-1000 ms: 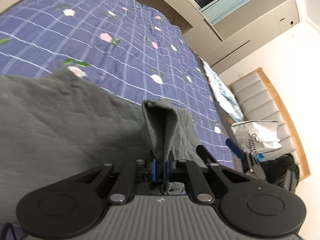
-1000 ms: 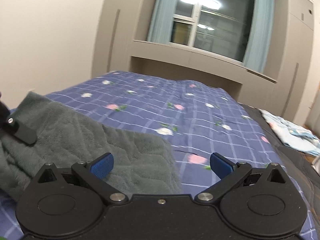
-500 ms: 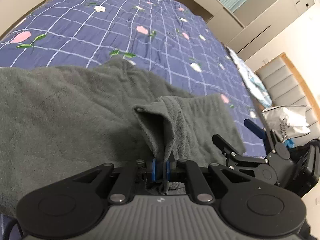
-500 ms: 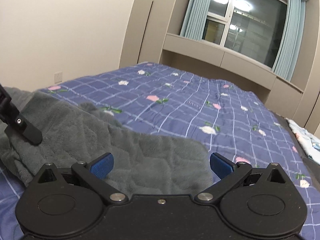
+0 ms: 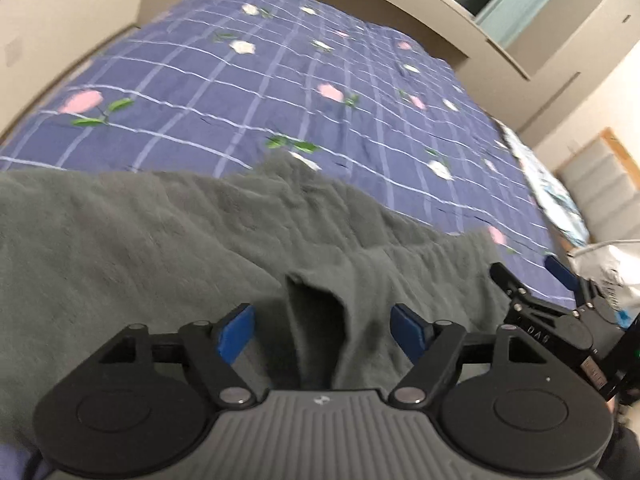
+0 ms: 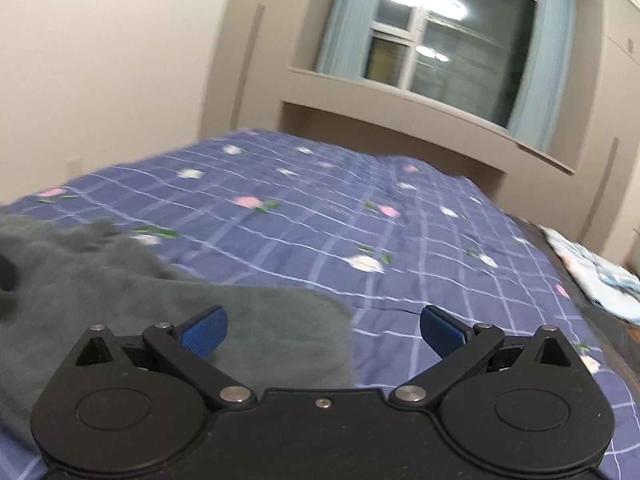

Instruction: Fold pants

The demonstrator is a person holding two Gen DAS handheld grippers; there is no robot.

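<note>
The grey fleece pants [image 5: 140, 248] lie spread on the blue floral bedspread [image 5: 280, 80]. My left gripper [image 5: 324, 330] is open just above them, with a raised fold of the grey cloth [image 5: 320, 320] standing loose between its blue pads. In the right wrist view the pants [image 6: 120, 300] fill the lower left and end in a straight edge. My right gripper [image 6: 322, 328] is open and empty over that edge. It also shows in the left wrist view [image 5: 560, 304] at the right.
The bedspread [image 6: 360, 232] stretches far ahead to a window ledge [image 6: 400, 100] and wall. A light patterned cloth [image 6: 592, 276] lies at the bed's right edge. A white bag [image 5: 612, 268] and padded headboard [image 5: 596, 184] stand beyond the right side.
My left gripper has opened and let go of the pants fold, which has slumped lower. The view has swung toward the bed's middle. My right gripper stays open.
</note>
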